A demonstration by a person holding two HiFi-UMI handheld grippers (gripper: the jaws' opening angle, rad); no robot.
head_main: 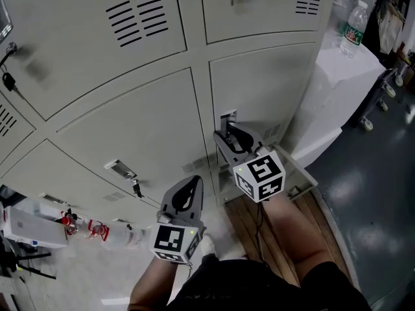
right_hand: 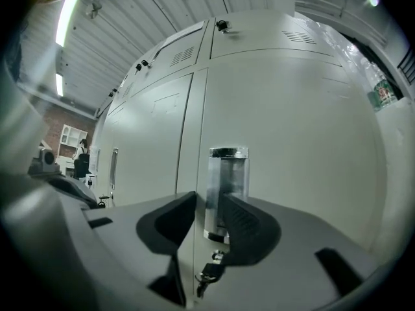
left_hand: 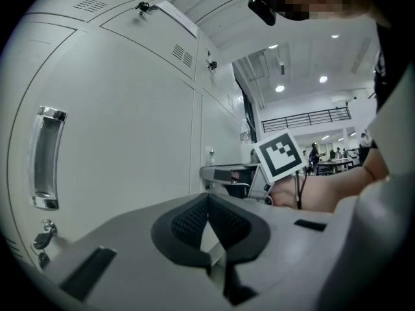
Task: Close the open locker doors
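The lower right locker door (head_main: 259, 86) stands at the right end of the grey locker bank (head_main: 97, 63), and we see it lying level with the door beside it; we cannot tell whether it is fully latched. Its chrome handle (right_hand: 227, 186) sits at the door's left edge, with a key (right_hand: 211, 274) hanging in the lock just below. The right gripper (right_hand: 209, 203) points at this handle with its jaws apart. The handle stands between them, and we see a gap on the left side, so nothing is clamped. The left gripper (left_hand: 207, 196) is held lower and to the left, facing the neighbouring door (head_main: 130, 135). Its jaws are closed together and hold nothing. That door's own handle (left_hand: 47, 157) lies off to the left of this gripper, well apart from it. A water bottle (head_main: 353, 24) stands on a white surface right of the lockers.
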